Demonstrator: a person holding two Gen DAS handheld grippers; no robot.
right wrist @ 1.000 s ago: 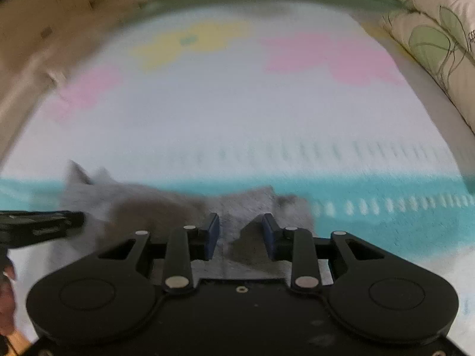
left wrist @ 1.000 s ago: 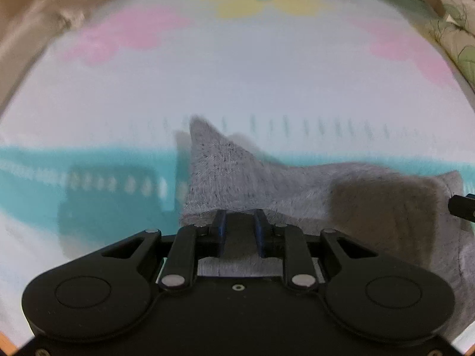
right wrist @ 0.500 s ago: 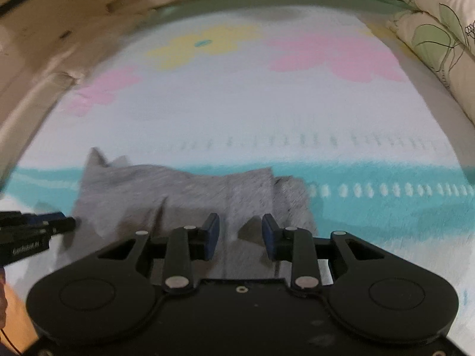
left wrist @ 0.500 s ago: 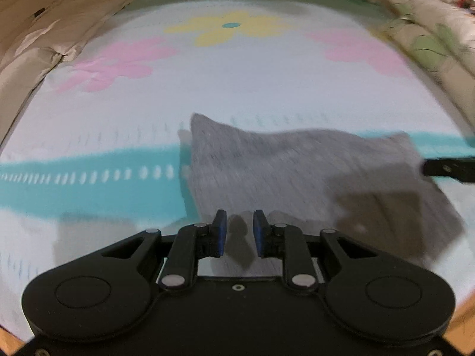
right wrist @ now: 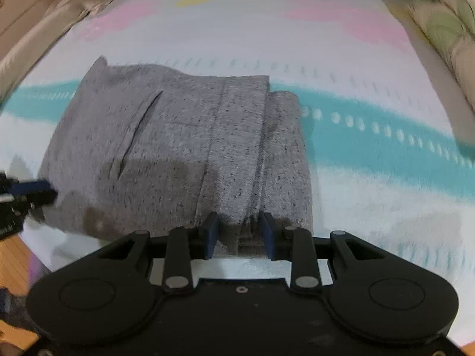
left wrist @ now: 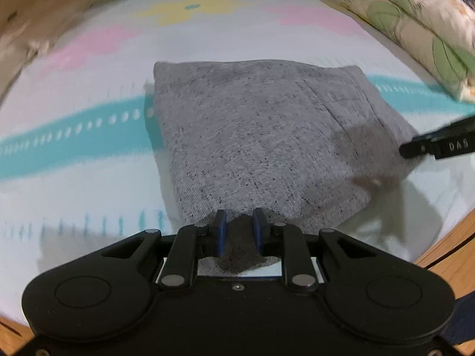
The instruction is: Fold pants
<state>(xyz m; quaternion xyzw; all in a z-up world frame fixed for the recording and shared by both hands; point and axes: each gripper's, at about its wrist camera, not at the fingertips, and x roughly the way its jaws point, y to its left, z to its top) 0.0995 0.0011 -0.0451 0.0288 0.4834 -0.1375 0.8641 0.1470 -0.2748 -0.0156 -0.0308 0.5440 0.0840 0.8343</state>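
Note:
The grey speckled pants [left wrist: 261, 136] lie folded into a thick block on the flowered blanket [left wrist: 89, 178]. My left gripper [left wrist: 239, 216] grips the near edge of the block; a bunch of grey cloth sits between its blue pads while the jaws are closing. In the right wrist view the pants [right wrist: 178, 148] show a pocket slit and seams. My right gripper [right wrist: 239, 221] is shut on the near edge by the seams. Each gripper's tip shows in the other's view: the right gripper [left wrist: 439, 145] at the pants' right side, the left gripper [right wrist: 26, 195] at their left.
The blanket has a teal stripe [right wrist: 371, 136] and pink and yellow flowers at the back. A leaf-patterned pillow [left wrist: 415, 23] lies along the right side. The bed's near edge and the wooden floor [left wrist: 445, 252] are close to the grippers.
Both grippers have pulled the pants toward the near edge of the bed. The cloth, earlier bunched with a raised corner, now lies as a broad, flatter block.

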